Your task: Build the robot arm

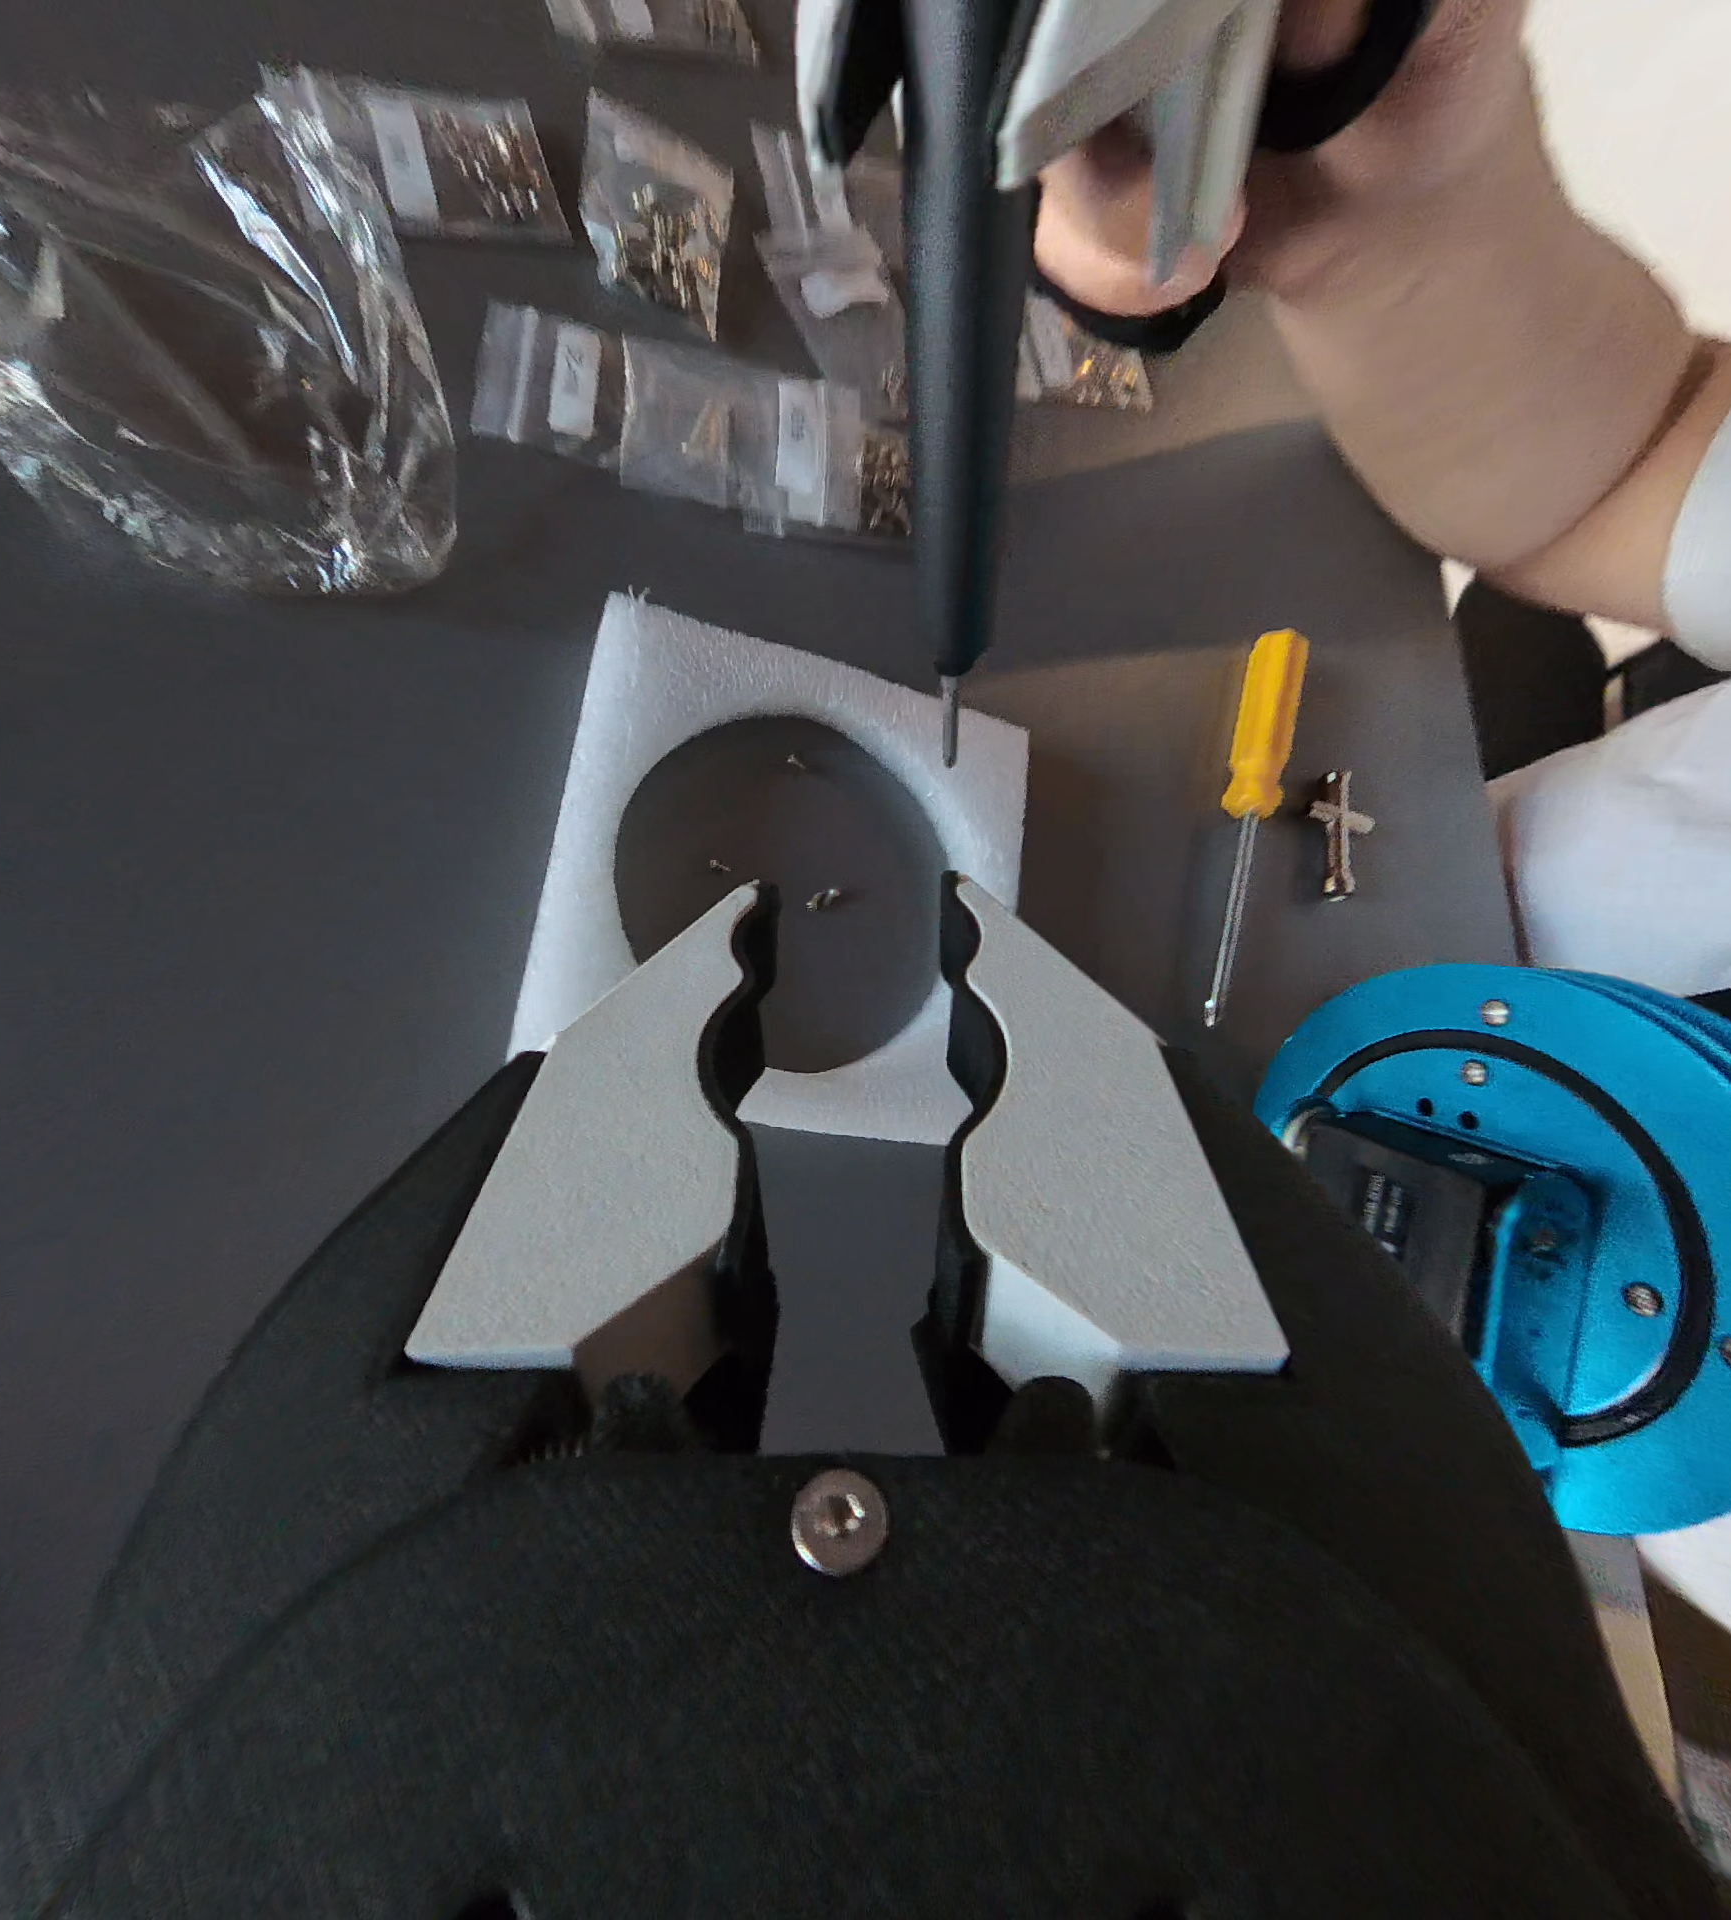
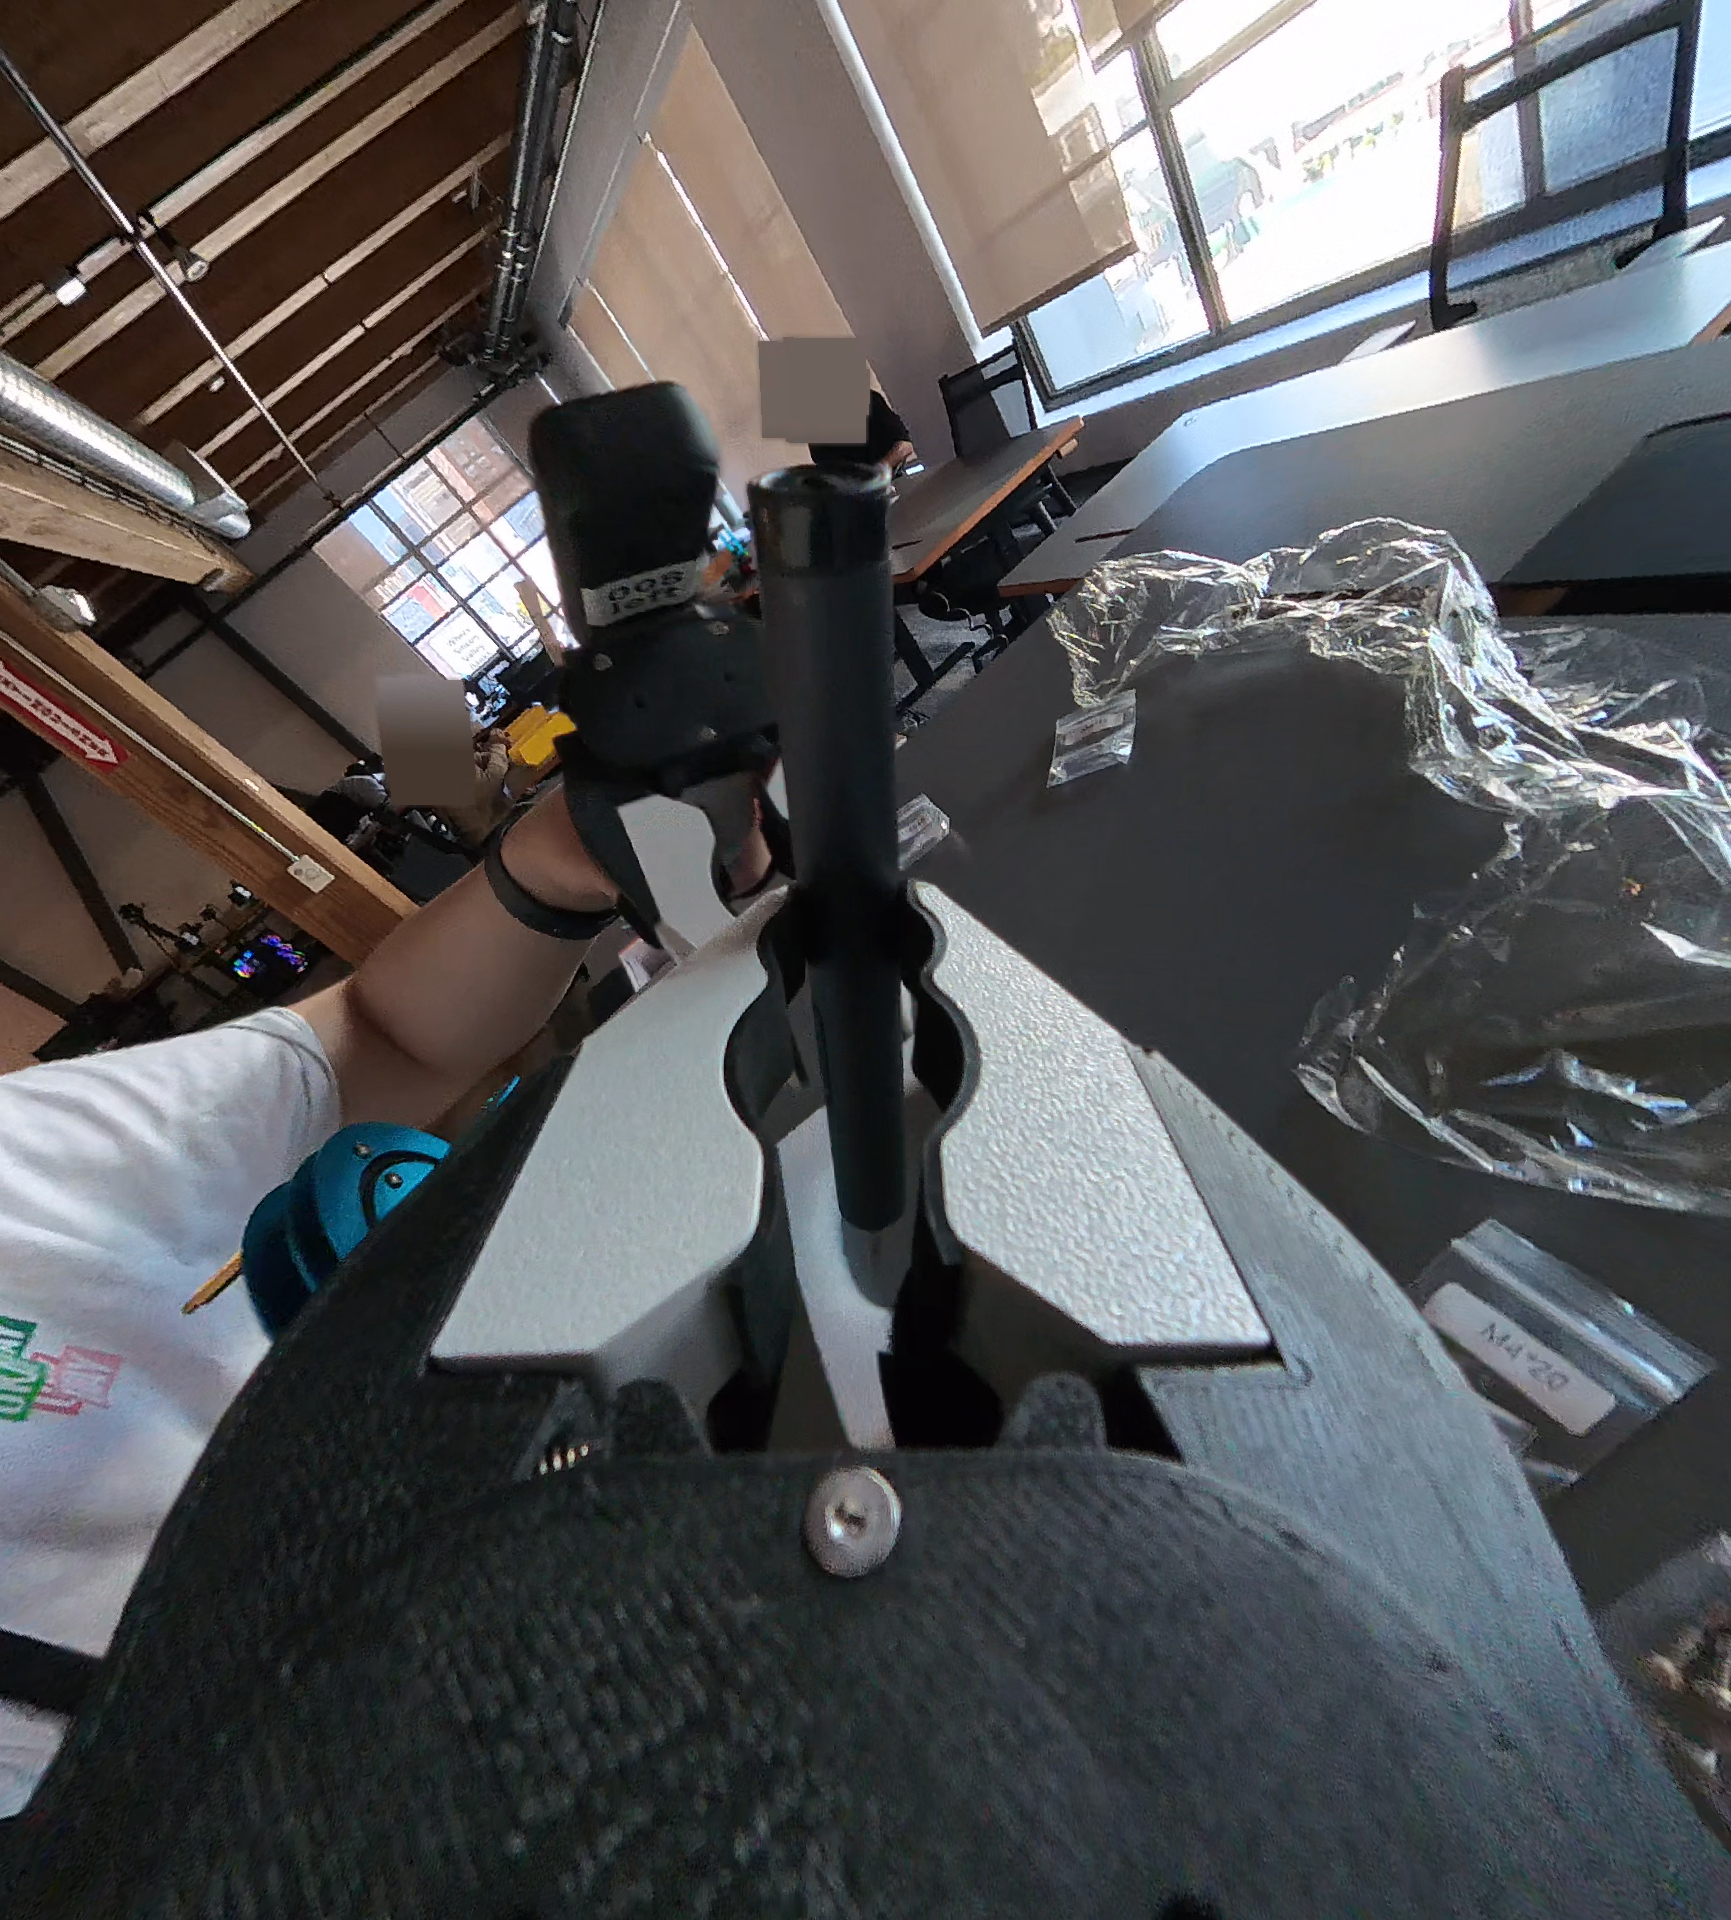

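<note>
My left gripper is open and empty, its tips over the round hole of a white foam block on the dark table. Three small screws lie inside that hole. My right gripper is shut on a black pen-shaped screwdriver. In the left wrist view that screwdriver hangs upright from the right gripper, its thin tip just above the foam's far right edge. The left gripper also shows farther off in the right wrist view.
A yellow-handled screwdriver and a small metal cross-shaped part lie right of the foam. A blue round motor-like part sits at right. Several small bags of screws and crumpled clear plastic lie beyond. The tips of one gripper are about 10 centimetres away from the tips of the other. From the left gripper's tips to the white foam block is close to 7 centimetres.
</note>
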The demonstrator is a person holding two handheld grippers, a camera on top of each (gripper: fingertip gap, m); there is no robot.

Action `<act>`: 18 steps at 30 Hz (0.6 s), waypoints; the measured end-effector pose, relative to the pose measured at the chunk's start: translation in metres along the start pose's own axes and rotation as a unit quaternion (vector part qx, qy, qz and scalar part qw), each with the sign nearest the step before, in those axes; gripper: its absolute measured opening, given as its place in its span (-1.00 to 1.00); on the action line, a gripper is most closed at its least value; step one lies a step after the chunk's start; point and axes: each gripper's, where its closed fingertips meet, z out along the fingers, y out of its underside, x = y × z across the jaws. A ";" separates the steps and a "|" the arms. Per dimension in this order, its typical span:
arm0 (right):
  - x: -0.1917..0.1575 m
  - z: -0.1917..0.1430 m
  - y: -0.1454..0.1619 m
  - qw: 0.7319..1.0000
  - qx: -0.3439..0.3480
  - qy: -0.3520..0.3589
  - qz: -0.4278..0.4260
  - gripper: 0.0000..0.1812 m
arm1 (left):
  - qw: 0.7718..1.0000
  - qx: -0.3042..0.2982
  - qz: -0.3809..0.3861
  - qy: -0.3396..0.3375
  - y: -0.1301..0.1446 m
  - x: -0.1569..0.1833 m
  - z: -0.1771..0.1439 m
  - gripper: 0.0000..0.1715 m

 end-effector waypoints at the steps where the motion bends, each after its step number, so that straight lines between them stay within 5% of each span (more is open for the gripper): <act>1: 0.000 -0.004 0.000 1.000 0.000 -0.001 0.011 -0.82 | 1.000 0.019 0.000 -0.002 -0.002 0.004 -0.007 -0.67; 6: 0.000 -0.039 0.014 0.992 -0.038 0.000 0.121 -0.82 | 0.997 0.071 0.008 -0.025 0.002 0.037 -0.052 -0.68; 13: 0.026 -0.057 0.071 0.929 -0.135 0.017 0.344 -0.83 | 0.992 0.116 0.020 -0.037 0.001 0.102 -0.098 -0.70; 18: 0.039 -0.049 0.106 0.897 -0.233 0.103 0.361 -0.82 | 0.996 0.081 0.032 -0.031 0.006 0.129 -0.098 -0.72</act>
